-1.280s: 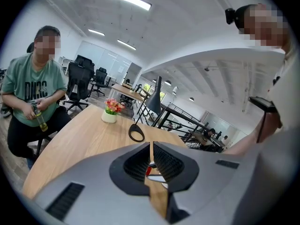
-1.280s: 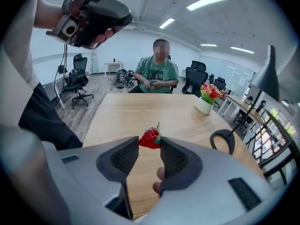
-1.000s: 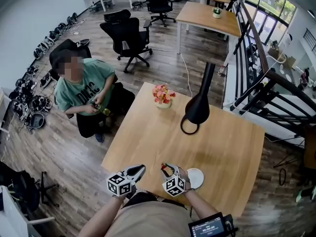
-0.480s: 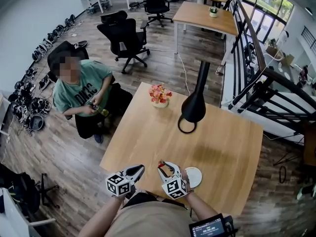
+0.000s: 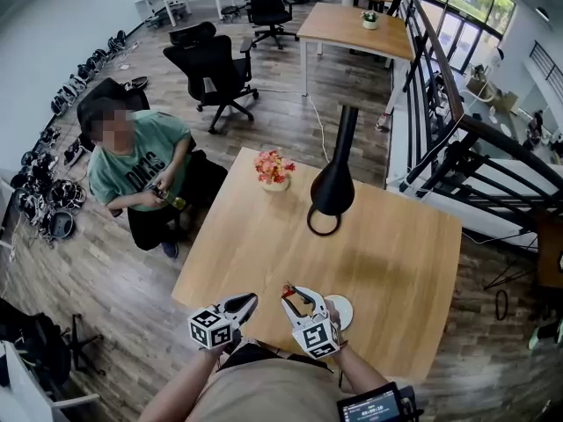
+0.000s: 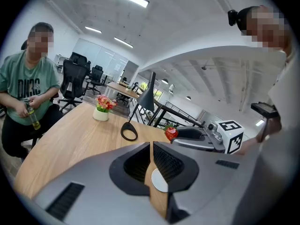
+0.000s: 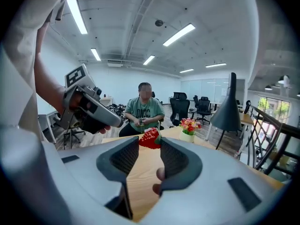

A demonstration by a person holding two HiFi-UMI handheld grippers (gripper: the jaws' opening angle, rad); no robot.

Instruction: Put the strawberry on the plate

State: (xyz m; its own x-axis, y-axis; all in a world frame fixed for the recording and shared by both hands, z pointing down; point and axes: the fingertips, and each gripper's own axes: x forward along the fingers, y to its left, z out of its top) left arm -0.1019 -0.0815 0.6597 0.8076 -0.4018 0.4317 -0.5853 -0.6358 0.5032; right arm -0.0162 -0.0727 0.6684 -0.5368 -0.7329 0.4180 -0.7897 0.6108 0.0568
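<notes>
Left gripper [image 6: 151, 146] jaws together over wooden table [image 6: 70, 135], right gripper [image 6: 175, 136] gripping strawberry [image 6: 171, 133] beyond

Operator in beige top [image 5: 264, 396]; left gripper [image 5: 249, 300] and right gripper [image 5: 288, 294]: grey shells, black ribbed jaws, each with black-and-white marker cube [image 5: 214, 328]

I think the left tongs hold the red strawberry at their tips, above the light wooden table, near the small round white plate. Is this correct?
Not quite. The right tongs hold the red strawberry at their tips, as the right gripper view shows; the left tongs are shut on nothing. It is above the light wooden table, near the small round white plate.
</notes>
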